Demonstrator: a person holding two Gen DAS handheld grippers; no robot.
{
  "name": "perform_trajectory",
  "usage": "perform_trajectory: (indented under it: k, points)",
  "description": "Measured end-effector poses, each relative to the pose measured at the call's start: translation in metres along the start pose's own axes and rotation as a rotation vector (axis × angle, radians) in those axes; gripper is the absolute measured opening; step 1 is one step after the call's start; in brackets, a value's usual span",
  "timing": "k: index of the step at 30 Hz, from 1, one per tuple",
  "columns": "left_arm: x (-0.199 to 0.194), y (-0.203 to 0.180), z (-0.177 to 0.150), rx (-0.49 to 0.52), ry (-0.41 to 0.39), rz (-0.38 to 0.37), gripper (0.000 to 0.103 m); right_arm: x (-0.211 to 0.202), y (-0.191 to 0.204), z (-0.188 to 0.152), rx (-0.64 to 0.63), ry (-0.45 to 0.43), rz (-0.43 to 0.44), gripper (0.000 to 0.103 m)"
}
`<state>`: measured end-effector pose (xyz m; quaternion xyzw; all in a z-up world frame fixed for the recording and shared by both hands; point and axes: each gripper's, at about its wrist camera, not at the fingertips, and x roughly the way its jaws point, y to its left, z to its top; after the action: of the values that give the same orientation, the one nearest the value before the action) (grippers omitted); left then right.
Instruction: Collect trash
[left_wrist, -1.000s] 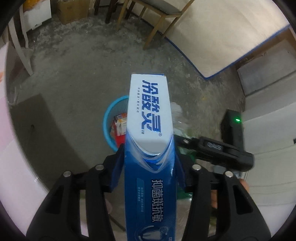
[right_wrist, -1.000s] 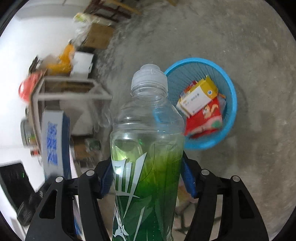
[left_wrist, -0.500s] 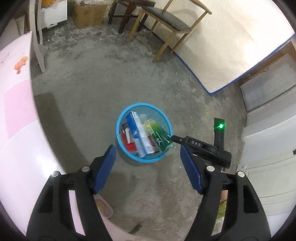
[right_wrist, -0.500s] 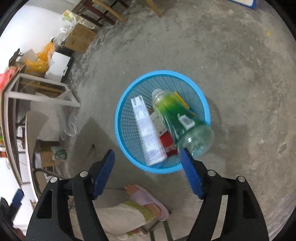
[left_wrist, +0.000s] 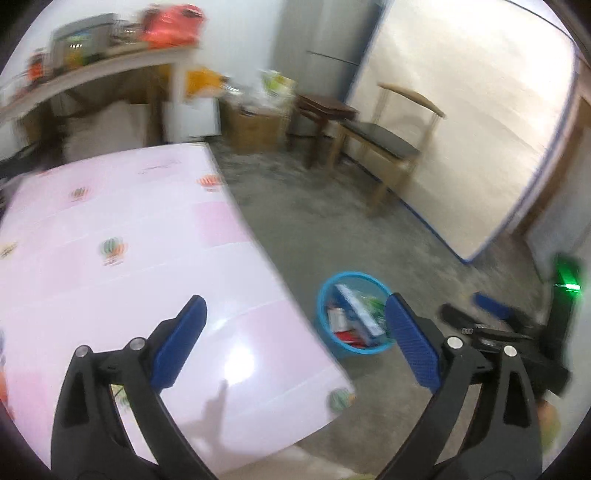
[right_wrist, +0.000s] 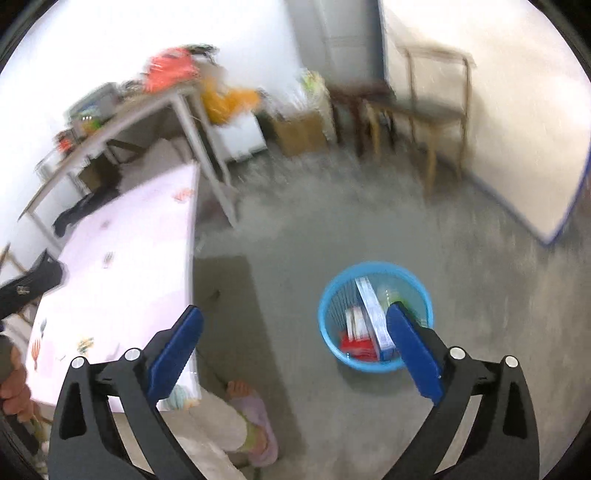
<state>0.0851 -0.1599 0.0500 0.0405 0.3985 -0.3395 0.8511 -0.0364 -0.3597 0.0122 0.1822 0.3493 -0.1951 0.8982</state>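
Note:
A blue trash basket (left_wrist: 328, 334) (right_wrist: 330, 338) stands on the concrete floor beside the table. Inside it lie the blue toothpaste box (left_wrist: 360, 310) (right_wrist: 373, 314), part of the green bottle (left_wrist: 373, 303) and red and white packets (right_wrist: 356, 339). My left gripper (left_wrist: 295, 336) hangs above the table's near corner, its jaws opening wide with nothing between them. My right gripper (right_wrist: 294, 343) is over the floor, left of and above the basket, its jaws also opening and empty. The right gripper's body (left_wrist: 495, 325) shows at the right of the left wrist view.
A pink patterned table top (left_wrist: 110, 258) (right_wrist: 122, 266) fills the left. A wooden chair (left_wrist: 391, 136), a cardboard box (left_wrist: 255, 129) and a cluttered white bench (right_wrist: 122, 110) stand at the back. A person's slippered foot (right_wrist: 255, 417) rests on the floor by the table.
Both grippers let go of the toothpaste box and the bottle, which dropped into the basket. Both then rose and tilted up, so the table and room came into view, jaws wider.

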Motion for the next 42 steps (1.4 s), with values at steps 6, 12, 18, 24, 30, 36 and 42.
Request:
perform_trajectory:
  k: [6,12,18,24,30,36,42]
  points:
    - [-0.039,0.029,-0.029,-0.108,-0.030,0.194,0.094,-0.052,0.067,0.000,-0.141,-0.190,-0.030,0.097]
    - [-0.058,0.042,-0.048,-0.132,-0.030,0.243,0.094,-0.079,0.099,-0.011,-0.168,-0.269,-0.065,0.097]
    - [-0.053,0.052,-0.070,-0.164,0.042,0.303,0.094,-0.083,0.119,-0.034,-0.153,-0.218,-0.133,0.097]
    - [-0.048,0.053,-0.083,-0.165,0.093,0.317,0.094,-0.065,0.112,-0.054,-0.133,-0.092,-0.213,0.097]
    - [-0.043,0.050,-0.090,-0.162,0.123,0.336,0.094,-0.058,0.104,-0.063,-0.105,-0.049,-0.231,0.097]
    - [-0.037,0.044,-0.090,-0.138,0.140,0.343,0.094,-0.052,0.100,-0.066,-0.093,-0.029,-0.237,0.097]
    - [-0.035,0.036,-0.088,-0.110,0.144,0.339,0.093,-0.048,0.092,-0.066,-0.067,-0.015,-0.246,0.097]
